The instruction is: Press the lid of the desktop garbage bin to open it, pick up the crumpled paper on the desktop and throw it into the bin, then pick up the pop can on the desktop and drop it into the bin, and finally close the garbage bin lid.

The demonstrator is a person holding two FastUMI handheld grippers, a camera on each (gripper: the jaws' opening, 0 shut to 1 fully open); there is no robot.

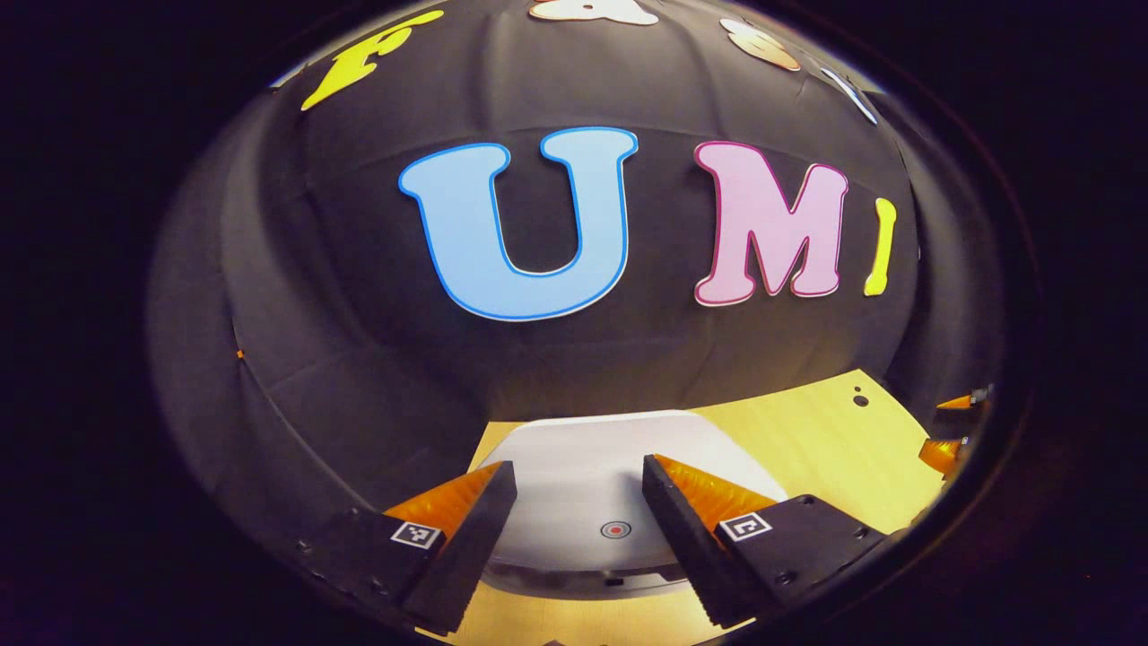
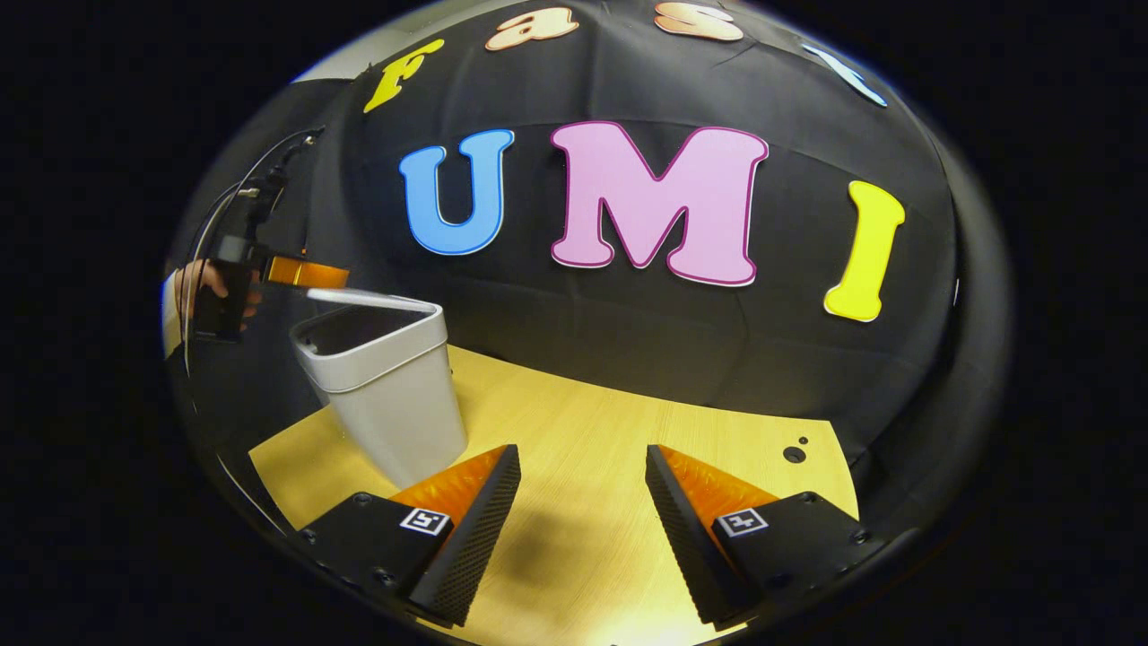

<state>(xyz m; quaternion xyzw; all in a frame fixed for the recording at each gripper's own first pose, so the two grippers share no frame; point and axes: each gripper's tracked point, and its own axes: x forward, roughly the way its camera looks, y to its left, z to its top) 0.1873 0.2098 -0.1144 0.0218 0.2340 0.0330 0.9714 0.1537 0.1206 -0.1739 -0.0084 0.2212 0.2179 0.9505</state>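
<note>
Lid-work is the step in hand, though which end of the task this is I cannot say for sure: the bin (image 2: 386, 386) stands on the left part of the desk (image 2: 628, 449) in the right gripper view, its lid (image 2: 368, 299) tilted slightly up off the rim so that a dark gap shows beneath it. Just above that lid hangs the left hand-held gripper (image 2: 305, 272), carried by a hand (image 2: 211, 287) at the edge of the picture. In the left gripper view the same left hand-held gripper (image 1: 578, 511) looks down with its fingers spread wide and empty over the white lid (image 1: 610, 475), a small round red mark (image 1: 615, 529) lying between them. The right hand-held gripper (image 2: 583, 520) hovers over bare desk, its fingers likewise wide apart and holding nothing. Since the lid seems only partly raised, the next move probably calls for a straight downward press on the lid near that mark, with the fingers kept clear of the rim.
</note>
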